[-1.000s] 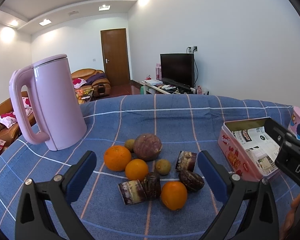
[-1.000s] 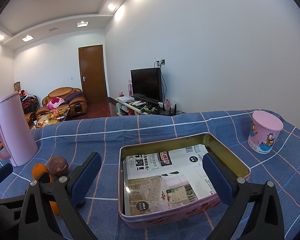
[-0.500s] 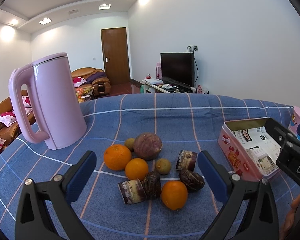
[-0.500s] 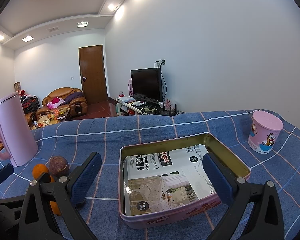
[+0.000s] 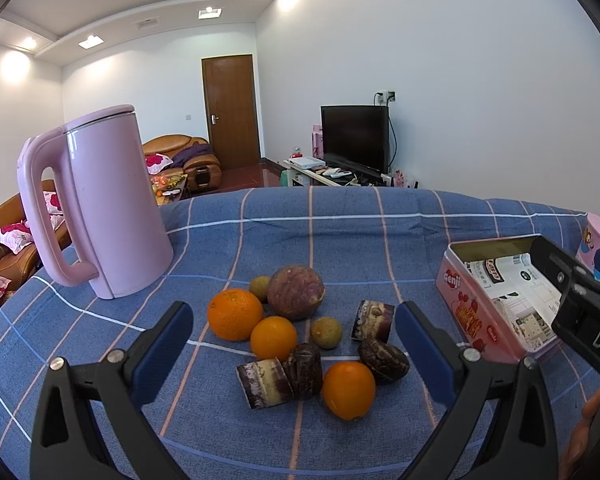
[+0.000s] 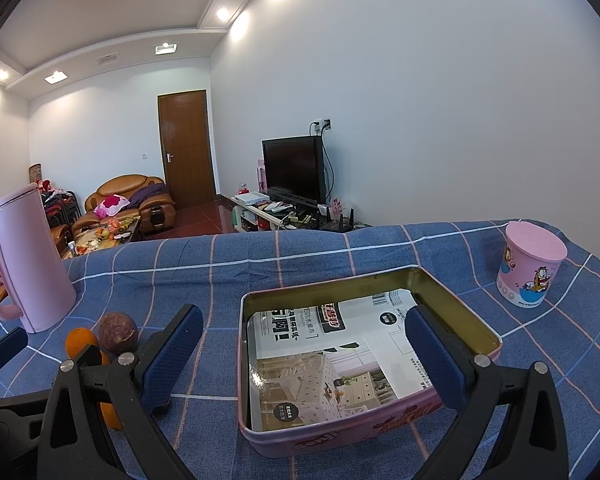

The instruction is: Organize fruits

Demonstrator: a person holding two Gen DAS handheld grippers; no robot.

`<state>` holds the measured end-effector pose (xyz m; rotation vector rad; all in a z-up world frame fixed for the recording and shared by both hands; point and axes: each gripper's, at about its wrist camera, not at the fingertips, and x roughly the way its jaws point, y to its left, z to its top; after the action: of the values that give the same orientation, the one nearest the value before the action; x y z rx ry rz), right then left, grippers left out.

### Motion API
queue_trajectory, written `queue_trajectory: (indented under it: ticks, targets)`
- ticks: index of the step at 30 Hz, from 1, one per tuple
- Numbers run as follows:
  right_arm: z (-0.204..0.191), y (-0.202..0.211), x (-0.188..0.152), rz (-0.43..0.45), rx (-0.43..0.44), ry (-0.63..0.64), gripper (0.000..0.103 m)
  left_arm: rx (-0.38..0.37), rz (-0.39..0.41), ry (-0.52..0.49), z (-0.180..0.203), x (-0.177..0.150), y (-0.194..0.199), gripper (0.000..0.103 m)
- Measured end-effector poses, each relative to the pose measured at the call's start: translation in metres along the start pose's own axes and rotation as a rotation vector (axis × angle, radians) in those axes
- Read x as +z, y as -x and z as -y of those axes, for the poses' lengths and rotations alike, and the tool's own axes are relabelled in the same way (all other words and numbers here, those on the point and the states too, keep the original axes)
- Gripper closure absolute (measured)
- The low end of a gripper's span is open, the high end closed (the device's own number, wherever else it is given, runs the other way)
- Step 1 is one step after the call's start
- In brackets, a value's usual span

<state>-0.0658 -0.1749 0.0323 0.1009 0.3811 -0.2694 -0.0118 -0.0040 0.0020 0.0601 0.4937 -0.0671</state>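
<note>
Fruits (image 5: 300, 336) lie clustered on the table, left of the empty tin (image 6: 364, 364). Both grippers' jaws gape wide, holding nothing. Best start with the nearest orange (image 5: 349, 390), squeezing gently across its middle.

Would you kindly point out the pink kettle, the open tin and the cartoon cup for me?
pink kettle (image 5: 116, 204), left wrist view, middle of its body.
open tin (image 6: 340, 438), right wrist view, near outer wall.
cartoon cup (image 6: 530, 272), right wrist view, printed side below the lid.
</note>
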Motion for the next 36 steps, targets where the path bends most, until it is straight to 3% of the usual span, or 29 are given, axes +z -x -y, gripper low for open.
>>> queue_trajectory:
  ticks: [19, 28, 31, 36]
  targets:
    - [-0.007, 0.001, -0.001, -0.004, 0.024, 0.030, 0.001, 0.013, -0.049, 0.016, -0.011, 0.000, -0.011, 0.000]
    - [-0.019, 0.003, -0.005, -0.011, 0.102, 0.078, 0.002, 0.021, -0.099, 0.023, -0.032, 0.004, -0.020, 0.000]
    - [-0.026, 0.003, -0.008, -0.023, 0.154, 0.107, 0.019, 0.035, -0.119, 0.047, -0.053, 0.008, -0.025, 0.000]
    - [-0.041, -0.008, -0.016, -0.131, 0.288, 0.125, 0.053, 0.090, -0.140, 0.082, -0.089, 0.009, -0.031, 0.000]
